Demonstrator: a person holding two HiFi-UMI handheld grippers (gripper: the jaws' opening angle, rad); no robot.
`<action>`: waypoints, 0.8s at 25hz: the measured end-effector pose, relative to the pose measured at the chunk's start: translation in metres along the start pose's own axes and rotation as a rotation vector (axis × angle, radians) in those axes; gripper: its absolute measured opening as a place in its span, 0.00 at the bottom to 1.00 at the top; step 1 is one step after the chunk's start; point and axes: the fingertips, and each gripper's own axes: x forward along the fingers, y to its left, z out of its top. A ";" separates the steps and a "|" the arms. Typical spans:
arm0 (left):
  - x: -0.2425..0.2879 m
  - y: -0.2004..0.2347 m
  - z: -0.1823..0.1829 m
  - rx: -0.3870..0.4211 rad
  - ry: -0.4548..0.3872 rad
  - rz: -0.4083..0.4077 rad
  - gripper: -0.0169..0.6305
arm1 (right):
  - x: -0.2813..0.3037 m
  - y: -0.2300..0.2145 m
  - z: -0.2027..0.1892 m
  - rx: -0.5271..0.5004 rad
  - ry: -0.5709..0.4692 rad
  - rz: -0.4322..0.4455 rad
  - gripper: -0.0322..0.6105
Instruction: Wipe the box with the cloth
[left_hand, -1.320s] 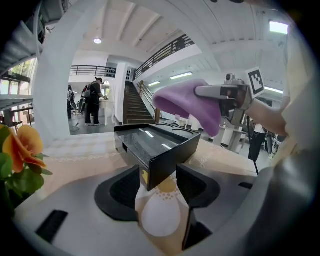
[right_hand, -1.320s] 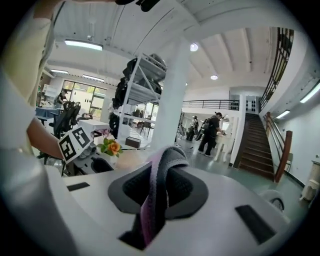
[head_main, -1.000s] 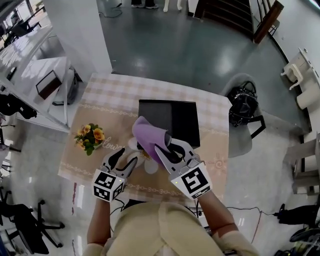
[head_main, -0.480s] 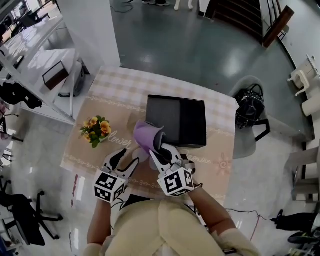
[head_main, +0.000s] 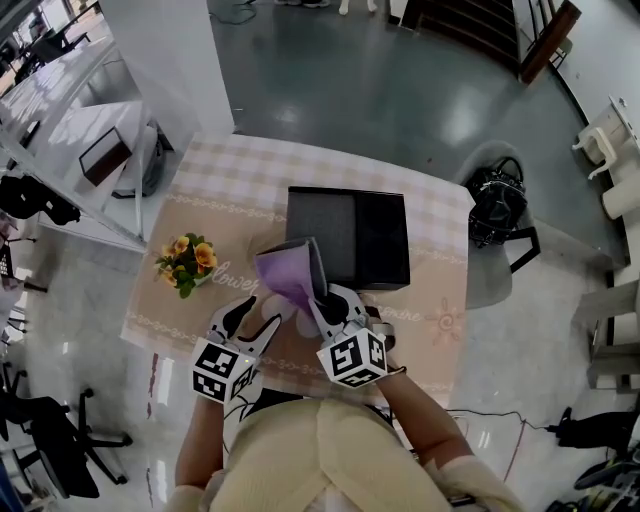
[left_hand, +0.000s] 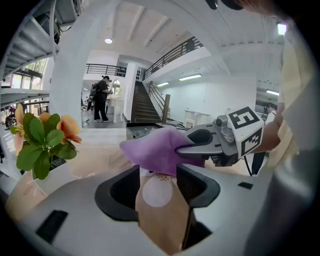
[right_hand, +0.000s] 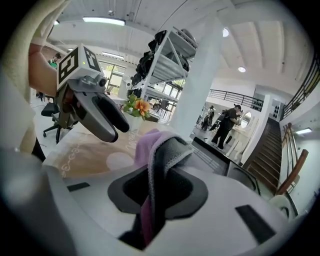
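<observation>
As your right gripper, clamping the cloth, pulls back toward you, it seemingly leaves the box unwiped; left gripper gapes, empty.

I note a glossy grey floor, a white pillar and shelving at left, a dark staircase beyond (strip lights lit overhead).
</observation>
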 end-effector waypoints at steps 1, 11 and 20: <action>0.002 -0.001 0.000 0.003 0.003 -0.005 0.40 | -0.002 -0.002 -0.002 0.009 0.006 -0.008 0.17; 0.022 -0.011 0.010 0.045 0.014 -0.051 0.40 | -0.025 -0.024 -0.024 0.096 0.052 -0.091 0.17; 0.035 -0.014 0.025 0.103 0.017 -0.069 0.40 | -0.054 -0.051 -0.059 0.186 0.114 -0.212 0.17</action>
